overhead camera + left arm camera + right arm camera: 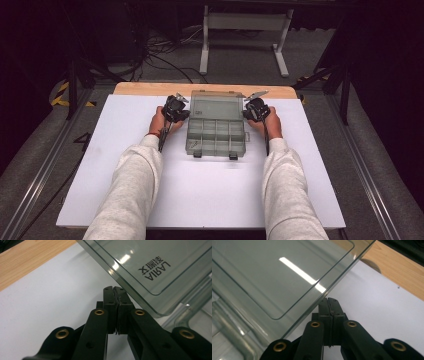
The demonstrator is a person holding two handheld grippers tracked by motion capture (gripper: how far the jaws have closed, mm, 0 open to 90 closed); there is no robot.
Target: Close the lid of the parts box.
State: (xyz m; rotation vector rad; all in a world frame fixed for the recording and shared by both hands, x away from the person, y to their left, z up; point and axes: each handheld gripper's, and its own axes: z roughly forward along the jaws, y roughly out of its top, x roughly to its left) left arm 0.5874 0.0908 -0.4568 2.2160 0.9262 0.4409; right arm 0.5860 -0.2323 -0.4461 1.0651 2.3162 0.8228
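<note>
The lid [216,106] is being propped by both clenched grippers [117,293] [329,302], empty-jawed; it likely gets tipped shut next.

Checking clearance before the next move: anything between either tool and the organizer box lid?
Nothing visible. The left tool, jaws shut, sits right at the raised clear lid edge; whether it touches, I cannot tell. The right tool, also shut, is right at the lid's other side edge. Between them and it shows just the white table mat.
</note>
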